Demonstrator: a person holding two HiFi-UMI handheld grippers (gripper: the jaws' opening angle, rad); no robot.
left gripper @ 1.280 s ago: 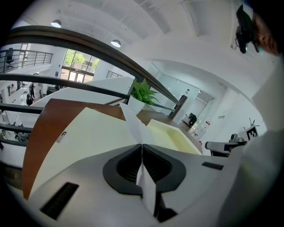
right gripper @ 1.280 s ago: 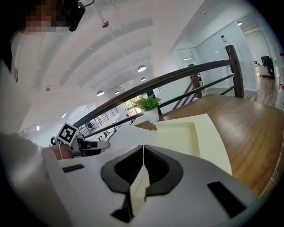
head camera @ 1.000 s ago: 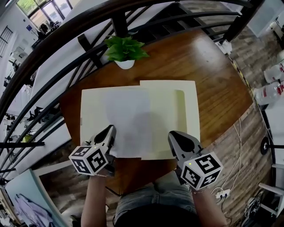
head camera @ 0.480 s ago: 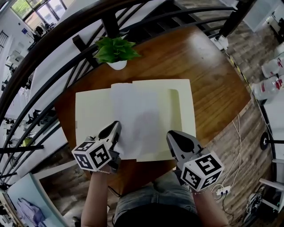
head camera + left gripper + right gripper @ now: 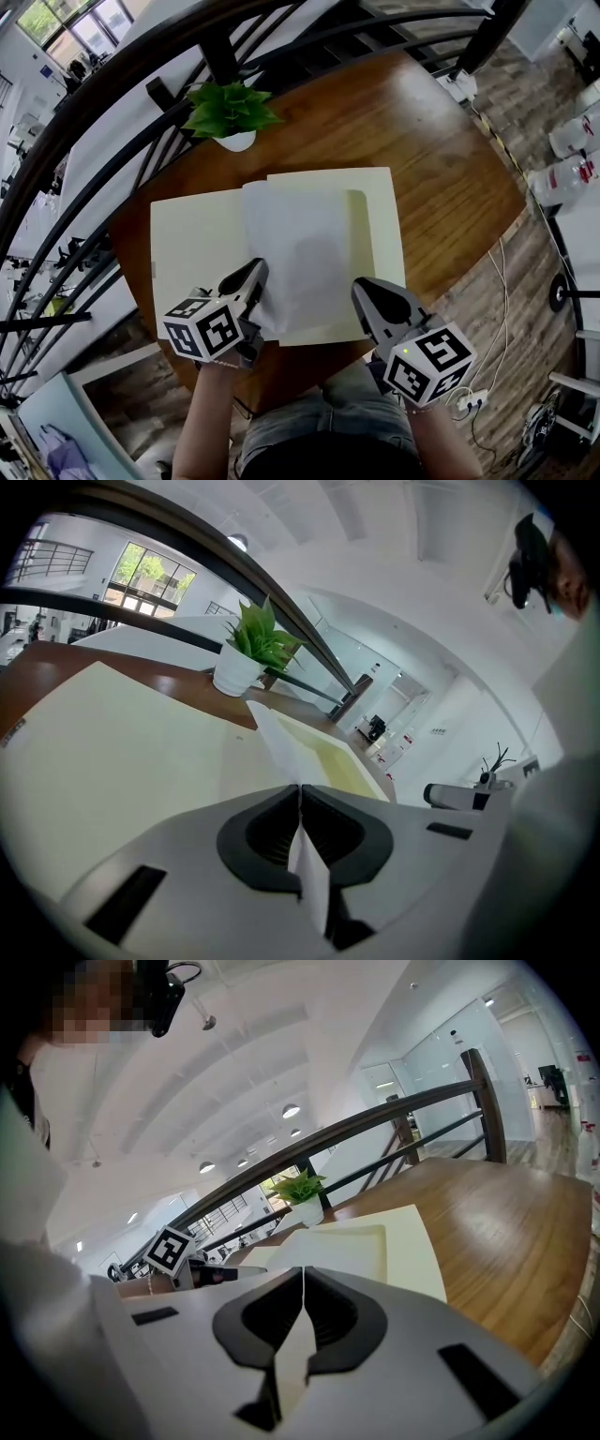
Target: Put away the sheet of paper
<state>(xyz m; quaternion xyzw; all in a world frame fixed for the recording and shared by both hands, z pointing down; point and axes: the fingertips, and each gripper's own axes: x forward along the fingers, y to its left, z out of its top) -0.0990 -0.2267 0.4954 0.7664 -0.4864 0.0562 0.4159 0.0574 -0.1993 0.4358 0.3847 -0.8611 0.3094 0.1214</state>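
Head view, looking down on a round brown table (image 5: 441, 159). At the far side, a small green plant (image 5: 230, 108) in a white pot, right beside a dark railing (image 5: 112, 75). Just in front of the plant, lying open and flat, a big pale yellow folder (image 5: 187, 244). On top of the folder, straight in front of the plant, the white sheet of paper (image 5: 305, 253), with its left edge lifted a little and its right side lying down across the middle of the folder. Down at the folder edge farthest from the plant, two grippers, side by side and a bit apart, both pointing toward the plant. Left gripper (image 5: 259, 270) squeezed tight on the sheet's corner farthest from the plant. In the left gripper view, a thin white strip pinched between the two dark pads and rising toward the plant. Right gripper (image 5: 362, 287) squeezed tight too, with the thin edge of the folder pinched between its pads.
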